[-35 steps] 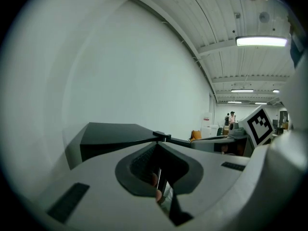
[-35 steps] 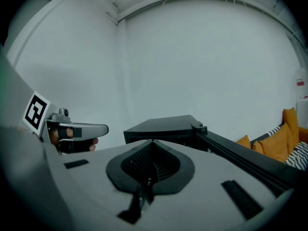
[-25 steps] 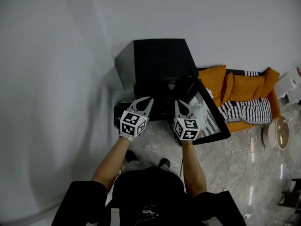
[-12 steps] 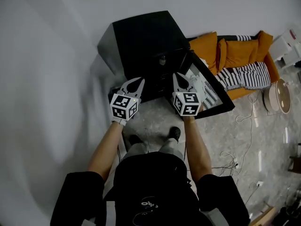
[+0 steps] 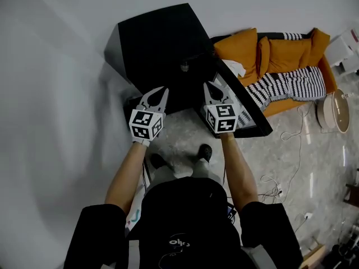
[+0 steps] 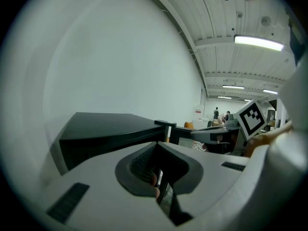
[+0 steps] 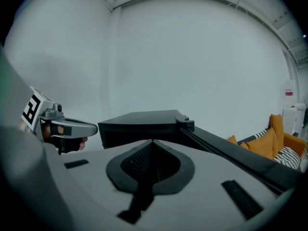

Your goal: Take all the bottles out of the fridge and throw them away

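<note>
One small pale round thing, set in the open front of one low black fridge; bottle or not, too small to tell. One door, swung out to the right. Two grippers near the opening: left gripper and right gripper, each with jaws drawn together on nothing. Beyond the door, one orange sofa with one striped throw.

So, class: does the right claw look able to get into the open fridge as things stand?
Probably yes. The door is swung wide to the right, and the right claw sits just before the dark opening of the fridge with nothing between them. Its jaws are together, so they must open first.
</note>
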`<state>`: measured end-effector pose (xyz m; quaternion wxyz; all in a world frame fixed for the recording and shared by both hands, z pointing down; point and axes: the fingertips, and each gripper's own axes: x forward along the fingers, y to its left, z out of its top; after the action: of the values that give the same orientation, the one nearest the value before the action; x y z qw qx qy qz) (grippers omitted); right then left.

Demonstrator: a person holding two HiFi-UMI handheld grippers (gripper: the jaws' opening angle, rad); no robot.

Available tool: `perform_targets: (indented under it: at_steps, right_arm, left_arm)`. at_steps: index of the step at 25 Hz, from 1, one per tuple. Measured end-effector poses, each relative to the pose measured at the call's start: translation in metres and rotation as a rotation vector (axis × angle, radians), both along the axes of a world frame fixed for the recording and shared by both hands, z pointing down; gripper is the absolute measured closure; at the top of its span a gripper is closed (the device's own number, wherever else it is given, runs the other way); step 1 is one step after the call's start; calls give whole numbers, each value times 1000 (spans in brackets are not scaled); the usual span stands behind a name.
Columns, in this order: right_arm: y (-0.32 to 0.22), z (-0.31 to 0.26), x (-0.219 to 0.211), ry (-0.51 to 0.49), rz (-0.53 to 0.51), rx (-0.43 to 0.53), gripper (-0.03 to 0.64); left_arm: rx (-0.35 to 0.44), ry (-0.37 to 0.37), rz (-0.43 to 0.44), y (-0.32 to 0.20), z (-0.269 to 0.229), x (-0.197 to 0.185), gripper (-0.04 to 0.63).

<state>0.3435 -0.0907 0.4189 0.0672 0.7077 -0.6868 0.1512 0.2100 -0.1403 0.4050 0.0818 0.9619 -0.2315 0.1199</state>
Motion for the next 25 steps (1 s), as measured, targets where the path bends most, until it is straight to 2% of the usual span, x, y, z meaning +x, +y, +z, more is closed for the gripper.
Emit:
perform_targets:
  at_steps: [11, 18, 25]
  right_arm:
    - [-14, 30, -7, -9, 3, -4, 609]
    - [-32, 88, -13, 29, 18, 63, 609]
    - [-40, 157, -26, 34, 6, 78, 609]
  left_arm:
    - [-17, -17, 28, -2, 29, 15, 595]
    - [-7, -19, 94, 0, 96, 29, 595]
    - [-4, -25, 106, 2, 165, 32, 595]
